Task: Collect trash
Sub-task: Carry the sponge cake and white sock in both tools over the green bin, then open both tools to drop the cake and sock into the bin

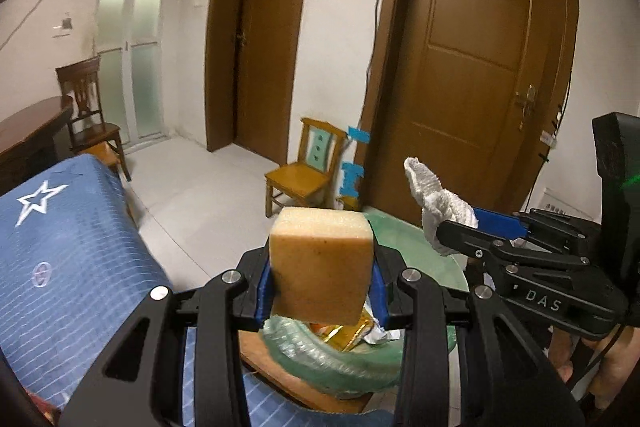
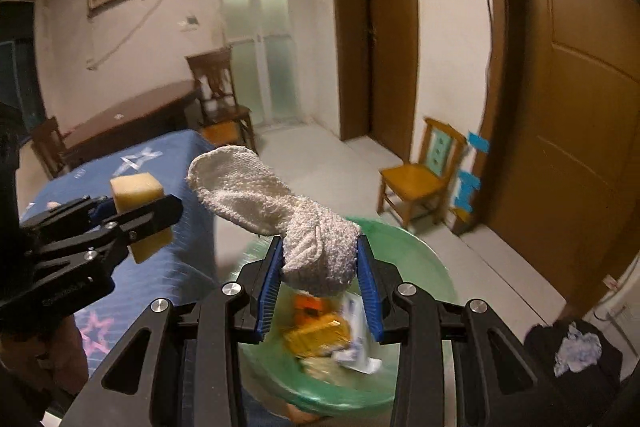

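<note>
My left gripper is shut on a yellow sponge block, which also shows at the left of the right wrist view as the sponge. My right gripper is shut on a white knitted cloth, whose free end sticks up and to the left; in the left wrist view the cloth stands at the right. Both grippers hover above a green bin lined with a plastic bag. Inside it lie a yellow wrapper and other crumpled packaging. In the left wrist view the bin lies behind and below the sponge.
A bed with a blue star-patterned cover runs along the left. A small yellow chair stands by a brown door. A dark table and dark chair sit near the far glass door. A dark bag lies at the lower right.
</note>
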The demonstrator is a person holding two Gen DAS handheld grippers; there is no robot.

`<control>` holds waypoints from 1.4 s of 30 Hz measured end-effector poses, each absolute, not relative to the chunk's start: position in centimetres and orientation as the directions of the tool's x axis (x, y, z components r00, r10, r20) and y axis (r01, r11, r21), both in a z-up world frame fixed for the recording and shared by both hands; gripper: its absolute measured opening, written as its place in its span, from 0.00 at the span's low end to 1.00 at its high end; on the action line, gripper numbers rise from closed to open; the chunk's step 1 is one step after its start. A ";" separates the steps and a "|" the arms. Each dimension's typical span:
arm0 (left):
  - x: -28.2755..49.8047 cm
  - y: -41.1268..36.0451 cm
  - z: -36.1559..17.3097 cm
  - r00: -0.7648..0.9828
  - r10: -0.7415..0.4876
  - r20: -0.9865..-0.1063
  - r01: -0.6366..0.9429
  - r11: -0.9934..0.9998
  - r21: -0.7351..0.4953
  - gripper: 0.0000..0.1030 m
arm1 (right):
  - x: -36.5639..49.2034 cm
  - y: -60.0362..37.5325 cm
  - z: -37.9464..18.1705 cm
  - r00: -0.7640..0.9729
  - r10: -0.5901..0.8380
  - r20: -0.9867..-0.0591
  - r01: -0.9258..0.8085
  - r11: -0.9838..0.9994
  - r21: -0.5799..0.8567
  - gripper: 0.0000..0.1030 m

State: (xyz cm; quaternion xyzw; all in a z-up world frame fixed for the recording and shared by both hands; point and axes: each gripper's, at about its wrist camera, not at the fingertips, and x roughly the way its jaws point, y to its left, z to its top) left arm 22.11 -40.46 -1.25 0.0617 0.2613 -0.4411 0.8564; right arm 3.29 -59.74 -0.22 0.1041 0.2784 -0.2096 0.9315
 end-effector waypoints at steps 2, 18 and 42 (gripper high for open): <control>22.4 -41.9 -2.4 0.455 -0.717 -0.528 0.793 0.596 -0.126 0.35 | 3.8 -61.0 -1.5 0.735 -0.330 -0.592 0.463 0.882 0.083 0.36; 24.0 -46.4 -7.1 0.409 -0.646 -0.644 0.782 0.613 -0.118 0.35 | 7.0 -63.9 -9.9 0.643 -0.305 -0.702 0.521 0.846 0.110 0.36; 24.0 -48.0 -7.5 0.431 -0.621 -0.655 0.758 0.643 -0.110 0.35 | 7.4 -62.2 -9.8 0.632 -0.308 -0.711 0.548 0.826 0.130 0.36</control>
